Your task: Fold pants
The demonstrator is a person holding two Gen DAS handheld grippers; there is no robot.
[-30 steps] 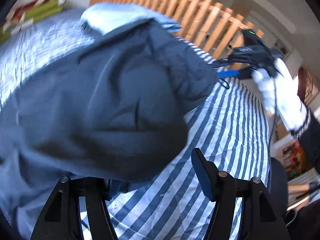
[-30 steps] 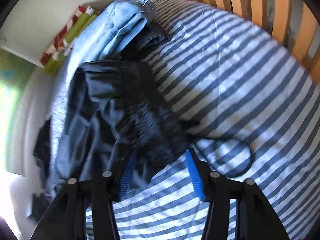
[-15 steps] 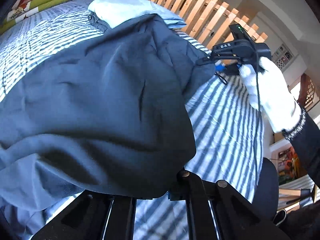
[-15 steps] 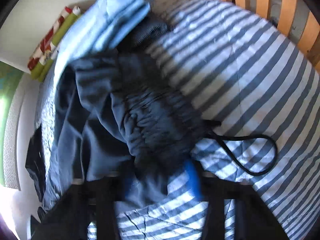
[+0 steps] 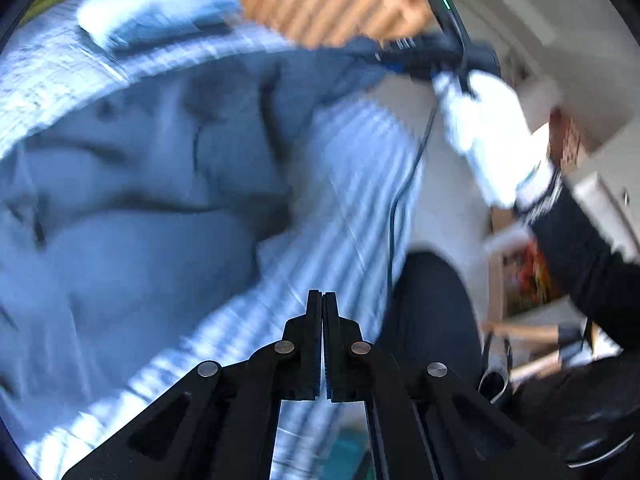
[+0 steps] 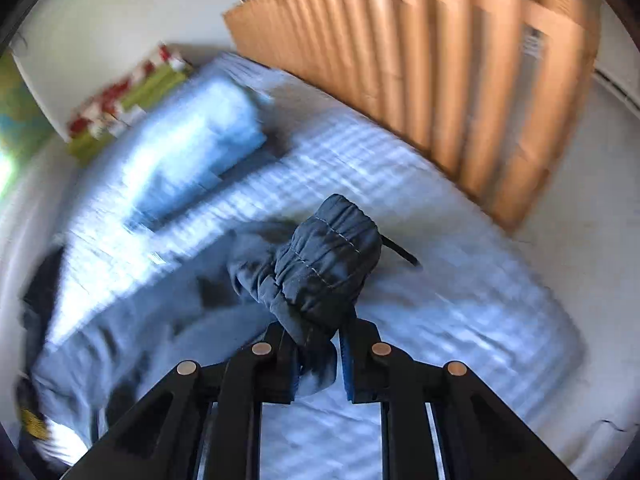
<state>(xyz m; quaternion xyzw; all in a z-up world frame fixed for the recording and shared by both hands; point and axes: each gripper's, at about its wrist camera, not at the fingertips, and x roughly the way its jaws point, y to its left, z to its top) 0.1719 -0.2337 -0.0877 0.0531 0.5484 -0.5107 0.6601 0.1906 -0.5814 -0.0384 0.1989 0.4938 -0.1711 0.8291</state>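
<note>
**Waistband pinched, pants lifted off the bed**

Right claw (image 6: pixel 318 364): closing on the gathered elastic waistband of the dark blue pants (image 6: pixel 320 264), bunched cloth wedged between the blue pads at lower centre of the right view. Grip at the waistband probably chosen to raise and spread the garment before laying it flat for a fold. Drawstring end (image 6: pixel 400 254) sticking out right of the bunch.

Left claw (image 5: pixel 322 344): fully shut, pads meeting at bottom centre of the left view; no cloth visible between them. Likely missed or slipped off the fabric; regrasp probably needed.

Pants: crumpled mass filling left and centre of the left view, stretched toward the gloved hand (image 5: pixel 486 128) at upper right. Soft, wrinkled, unfolded; heavy blur. Striped bed (image 6: pixel 460 320) beneath; light blue folded clothes (image 6: pixel 192 144) at upper left, wooden slats (image 6: pixel 460 64) behind.
</note>
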